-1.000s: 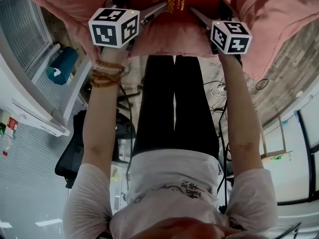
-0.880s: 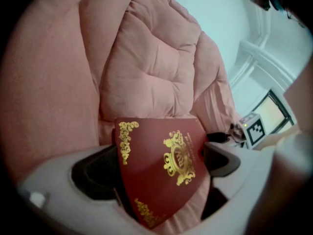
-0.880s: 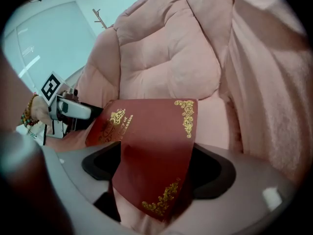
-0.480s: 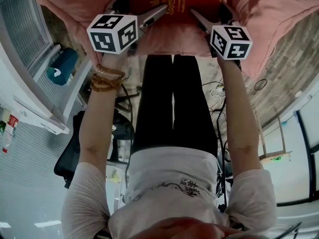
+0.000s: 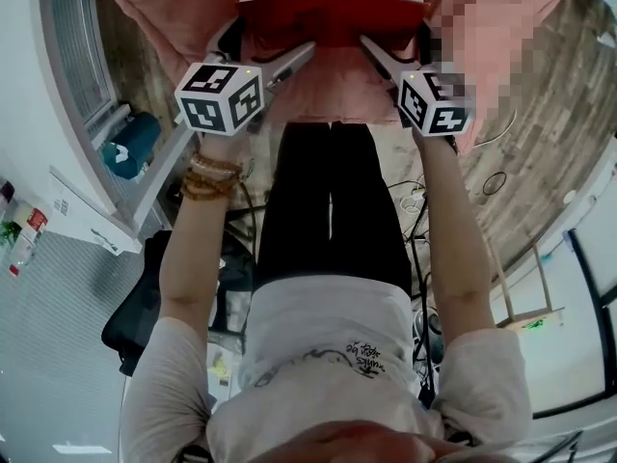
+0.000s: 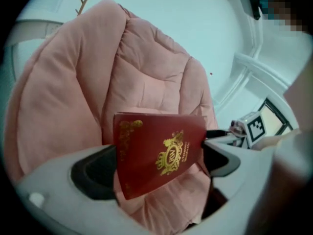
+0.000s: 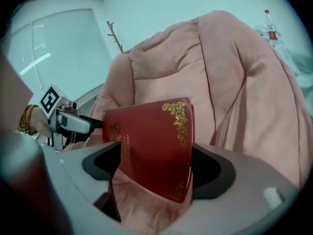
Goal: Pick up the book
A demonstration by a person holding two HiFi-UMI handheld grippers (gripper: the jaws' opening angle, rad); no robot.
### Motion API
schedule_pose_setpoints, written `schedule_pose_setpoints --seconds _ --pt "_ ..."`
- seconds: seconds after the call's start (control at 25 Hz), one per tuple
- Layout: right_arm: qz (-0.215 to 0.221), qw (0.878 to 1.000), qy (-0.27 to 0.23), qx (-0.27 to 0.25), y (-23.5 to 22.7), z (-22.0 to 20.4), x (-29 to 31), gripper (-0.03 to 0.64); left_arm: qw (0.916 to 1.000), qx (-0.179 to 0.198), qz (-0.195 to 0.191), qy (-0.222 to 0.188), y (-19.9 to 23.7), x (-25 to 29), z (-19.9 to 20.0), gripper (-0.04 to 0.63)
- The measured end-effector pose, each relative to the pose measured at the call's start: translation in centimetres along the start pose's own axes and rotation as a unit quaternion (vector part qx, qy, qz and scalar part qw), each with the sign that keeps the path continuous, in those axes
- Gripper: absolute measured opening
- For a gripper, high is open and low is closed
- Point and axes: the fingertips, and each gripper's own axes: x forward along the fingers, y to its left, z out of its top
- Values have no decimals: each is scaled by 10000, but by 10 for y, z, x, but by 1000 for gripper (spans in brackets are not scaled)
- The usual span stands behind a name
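A dark red book [image 5: 333, 15] with gold print hangs above the pink cushion chair [image 5: 174, 8], its white page edge turned up towards the head view. My left gripper [image 5: 280, 64] is shut on its left side, my right gripper [image 5: 384, 58] on its right side. Between the jaws of the left gripper [image 6: 159, 166] the book [image 6: 159, 153] stands tilted, cover facing the camera. In the right gripper view the book [image 7: 151, 146] fills the gap of the right gripper [image 7: 154, 169], both pads against it. Each gripper shows in the other's view: the right gripper [image 6: 244, 129], the left gripper [image 7: 63, 119].
The pink cushion chair [image 6: 73, 92] bulks behind and under the book, also in the right gripper view [image 7: 244, 82]. A teal object [image 5: 130, 143] lies by the white wall rail at left. Cables [image 5: 415, 186] trail on the wood floor. A bottle [image 7: 269, 31] stands behind the chair.
Both grippers have risen together with the book between them. The book has come up off the pink cushion, and its white page edge now shows in the head view.
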Motion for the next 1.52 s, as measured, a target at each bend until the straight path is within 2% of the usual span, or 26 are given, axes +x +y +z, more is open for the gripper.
schedule_pose_setpoints --seconds 0.28,0.52,0.8,0.96,1.16,1.52 --pt "-70 9986 -434 -284 18 76 -65 454 9977 421 55 -535 -51 -49 80 543" --pt "-150 9941 -935 -527 47 148 -135 456 9896 951 112 -1078 -106 -112 152 543" --pt "-146 9866 -1437 -753 93 218 -221 456 9805 1240 116 -1518 -161 -189 209 543" --pt "-124 9806 -1729 -911 121 258 -269 457 9726 1435 223 -1815 -196 -236 241 543" --pt "-112 9712 -2140 -1044 152 305 -324 460 9580 1687 355 -2291 -238 -295 283 543" --pt "-113 9552 -2641 -1334 192 355 -401 460 9360 1982 513 -2863 -297 -366 328 543"
